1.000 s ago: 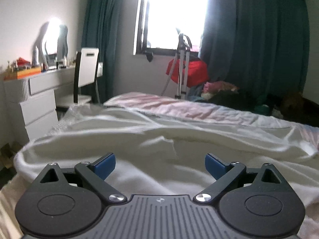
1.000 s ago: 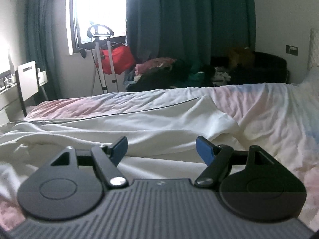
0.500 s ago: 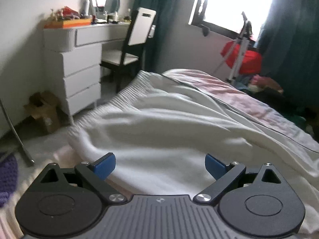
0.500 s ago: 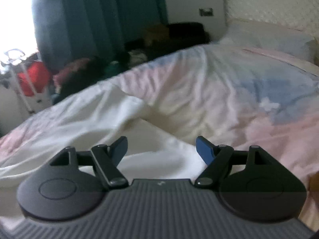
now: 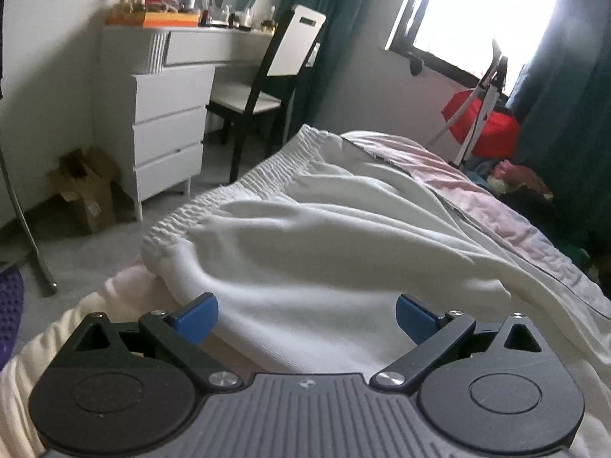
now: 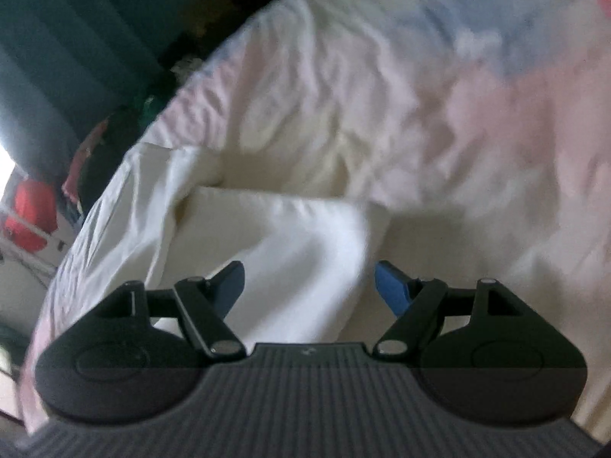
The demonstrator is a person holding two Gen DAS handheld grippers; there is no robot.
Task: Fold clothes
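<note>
Your left gripper (image 5: 305, 315) has swung away from the window over the past second and now looks down the waistband (image 5: 233, 194) end of the white trousers (image 5: 324, 252), which lie spread along the bed (image 5: 508, 206). Its blue fingers (image 5: 194, 315) stand wide apart with nothing between them, hovering just above the cloth near the lower waistband corner. Beyond the bed edge you can see the dresser (image 5: 168, 133) and the chair (image 5: 275, 72), so you are at the foot-side corner of the garment. Your right gripper (image 6: 309, 286) has turned the other way in the same second, from the curtains toward the pillow end, and has tipped down over the far end of the trousers (image 6: 290, 252), where a leg hem lies flat on the pink and blue sheet (image 6: 458, 122). Its fingers (image 6: 389, 288) are also spread, empty, straddling the hem from above; the view is blurred, so you are likely still moving. Taken together, you have split your hands to opposite ends of the garment, which suggests the first fold has not begun and you are lining up two grasps. Close each gripper only once cloth sits between the pads, or you will pinch the sheet too.
</note>
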